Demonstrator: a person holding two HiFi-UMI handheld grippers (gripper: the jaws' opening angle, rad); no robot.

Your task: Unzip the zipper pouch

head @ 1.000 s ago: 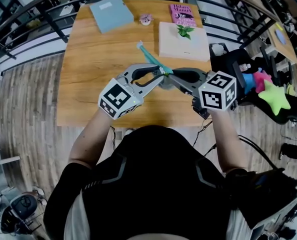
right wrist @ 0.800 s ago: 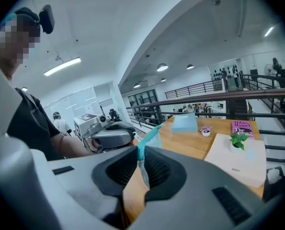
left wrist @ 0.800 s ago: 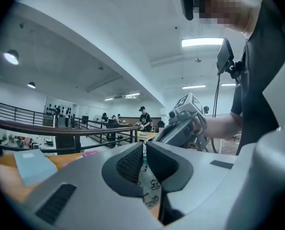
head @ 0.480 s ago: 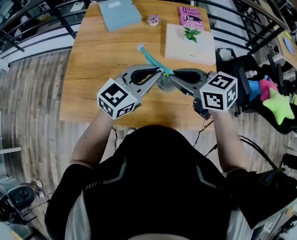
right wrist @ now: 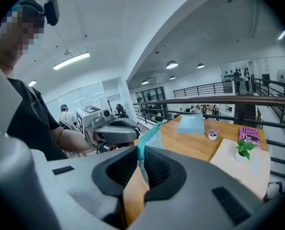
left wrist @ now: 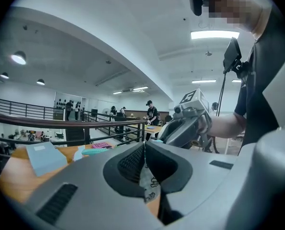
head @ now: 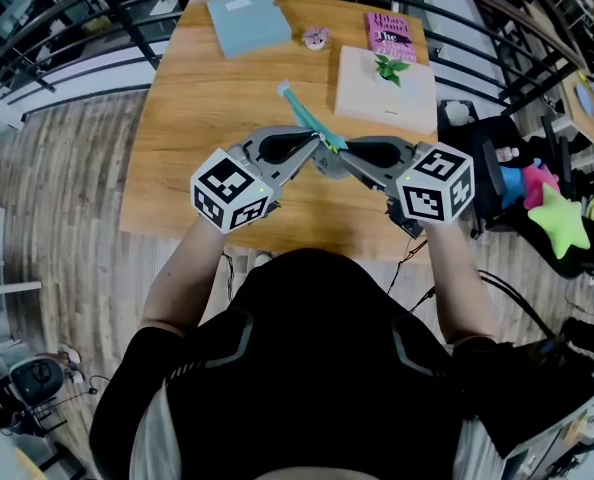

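Observation:
The zipper pouch, a thin clear pouch with a teal zipper strip, hangs in the air over the wooden table, held between both grippers. My left gripper comes in from the left and is shut on the pouch's printed film. My right gripper meets it from the right, shut on the pouch's teal edge. The jaw tips nearly touch each other. In the left gripper view the right gripper shows just beyond my jaws. The zipper's slider is hidden.
At the table's far edge lie a light blue folder, a small pink ornament, a pink book and a cream box with a plant sprig. A black railing rings the table. Coloured star toys lie at right.
The left gripper's jaws have closed onto the pouch. Both grippers and the pouch stay at the same spot above the table; the head view has shifted slightly.

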